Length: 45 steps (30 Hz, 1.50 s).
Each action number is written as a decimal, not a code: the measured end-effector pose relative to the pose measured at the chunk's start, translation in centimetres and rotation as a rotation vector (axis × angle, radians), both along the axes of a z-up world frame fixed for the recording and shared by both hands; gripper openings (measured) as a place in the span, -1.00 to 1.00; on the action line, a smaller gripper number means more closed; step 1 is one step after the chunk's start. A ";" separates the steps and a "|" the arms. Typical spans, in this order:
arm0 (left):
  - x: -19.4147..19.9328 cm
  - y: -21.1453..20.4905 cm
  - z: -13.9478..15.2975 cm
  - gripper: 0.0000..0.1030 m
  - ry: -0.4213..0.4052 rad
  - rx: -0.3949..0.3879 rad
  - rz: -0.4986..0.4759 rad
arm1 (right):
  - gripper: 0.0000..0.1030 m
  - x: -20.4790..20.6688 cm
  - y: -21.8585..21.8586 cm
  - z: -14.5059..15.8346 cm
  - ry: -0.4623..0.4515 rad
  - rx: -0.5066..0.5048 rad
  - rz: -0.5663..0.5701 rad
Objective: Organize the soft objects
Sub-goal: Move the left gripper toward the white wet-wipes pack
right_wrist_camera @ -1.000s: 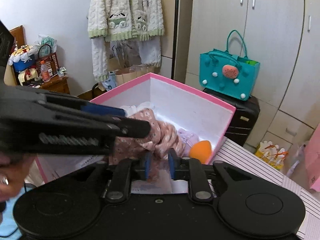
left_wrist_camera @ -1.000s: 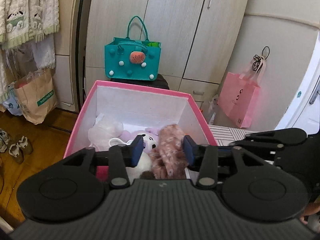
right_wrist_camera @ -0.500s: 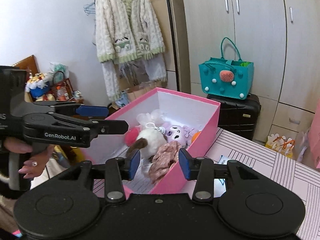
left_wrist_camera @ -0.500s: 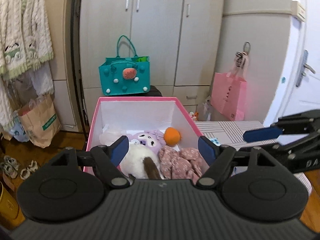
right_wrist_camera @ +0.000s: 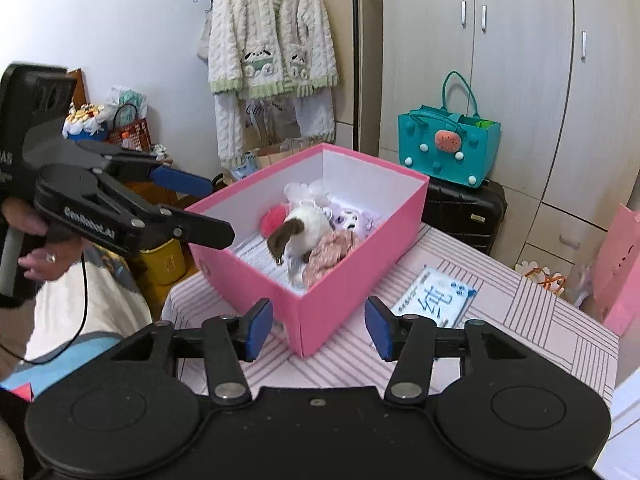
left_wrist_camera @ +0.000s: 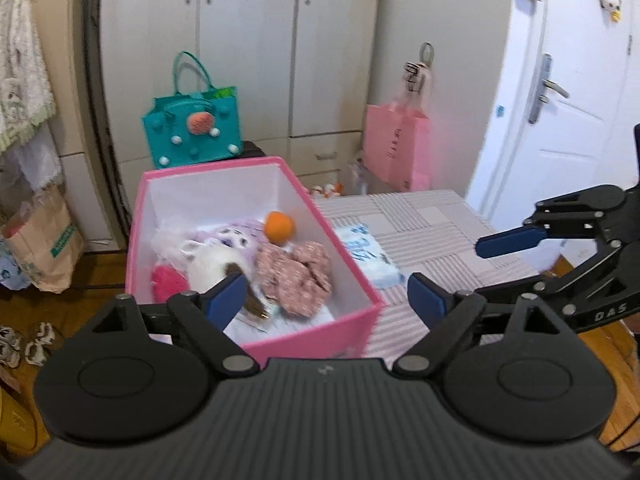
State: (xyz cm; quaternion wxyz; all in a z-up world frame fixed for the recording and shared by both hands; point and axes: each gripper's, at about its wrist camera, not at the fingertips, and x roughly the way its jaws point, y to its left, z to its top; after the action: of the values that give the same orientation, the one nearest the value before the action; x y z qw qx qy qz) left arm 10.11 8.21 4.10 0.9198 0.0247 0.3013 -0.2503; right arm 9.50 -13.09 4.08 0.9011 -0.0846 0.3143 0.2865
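With the floral cloth [left_wrist_camera: 294, 278] dropped in the pink box [left_wrist_camera: 320, 344], both hand-held grippers, left [left_wrist_camera: 326, 298] and right [right_wrist_camera: 319, 328], have just been opening, nothing between the jaws, and should back away cleanly.

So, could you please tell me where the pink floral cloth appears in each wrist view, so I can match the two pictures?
Left wrist: the pink floral cloth lies in the near right part of the pink box, left of centre.
Right wrist: the cloth lies against the box's near right wall, at centre.
Shared landmark: the teal bag beyond the box.

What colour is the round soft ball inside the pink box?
Orange ball; clearest in the left wrist view.
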 end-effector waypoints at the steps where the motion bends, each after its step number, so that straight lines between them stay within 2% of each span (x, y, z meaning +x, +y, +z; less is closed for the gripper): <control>1: -0.1 -0.3 -0.1 0.75 0.012 0.005 -0.012 | 0.17 -0.4 -0.1 -0.2 0.002 -0.005 0.005; 5: -0.9 -1.9 -0.4 0.75 0.027 0.055 -0.053 | 0.24 -1.8 -0.7 -1.1 0.002 -0.036 0.000; 7: -1.3 -2.8 -0.7 0.76 0.028 0.069 -0.070 | 0.33 -2.2 -1.3 -1.5 0.002 -0.037 -0.015; 12: -1.9 -5.1 -1.5 0.76 0.034 0.048 -0.111 | 0.38 -2.0 -3.8 -1.9 0.009 -0.022 -0.070; 17: -2.6 -9.2 -3.2 0.76 -0.046 0.134 -0.127 | 0.38 -0.8 -6.9 -2.3 0.021 -0.008 -0.122; 20: -2.4 -11.1 -4.2 0.76 -0.017 0.114 -0.145 | 0.38 0.0 -8.6 -2.7 0.033 0.012 -0.147; 24: -1.2 -13.1 -5.8 0.73 0.056 0.042 -0.157 | 0.38 1.7 -10.3 -3.6 0.048 0.042 -0.154; 27: -0.2 -14.0 -7.3 0.67 0.069 -0.035 -0.104 | 0.38 3.2 -11.5 -4.6 0.048 0.080 -0.143; 30: 0.9 -14.5 -9.3 0.50 0.106 -0.089 -0.011 | 0.38 4.8 -12.7 -5.8 -0.003 0.142 -0.114; 32: 1.7 -15.2 -10.7 0.46 0.128 -0.109 0.026 | 0.38 6.3 -13.1 -6.6 -0.007 0.149 -0.087; 35: 2.7 -16.5 -12.4 0.37 0.107 -0.066 0.120 | 0.38 8.9 -12.9 -7.7 0.008 0.118 -0.081; 37: 3.2 -17.4 -13.3 0.32 0.067 -0.030 0.190 | 0.38 10.9 -12.3 -8.3 0.020 0.075 -0.086; 39: 3.5 -17.8 -13.6 0.23 0.019 -0.017 0.240 | 0.38 13.0 -12.0 -8.7 0.057 0.076 -0.046; 41: 4.0 -18.0 -13.8 0.23 0.009 -0.007 0.267 | 0.37 15.5 -11.4 -9.2 0.107 0.086 -0.003; 45: 5.3 -18.2 -14.1 0.23 0.025 -0.004 0.311 | 0.37 19.2 -10.2 -9.7 0.150 0.075 0.047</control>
State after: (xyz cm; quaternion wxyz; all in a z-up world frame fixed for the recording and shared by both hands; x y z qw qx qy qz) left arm 15.41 -9.97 -9.99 0.9437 -0.0272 0.3124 -0.1054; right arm 28.70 -23.28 -5.60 0.8704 -0.0367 0.3681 0.3249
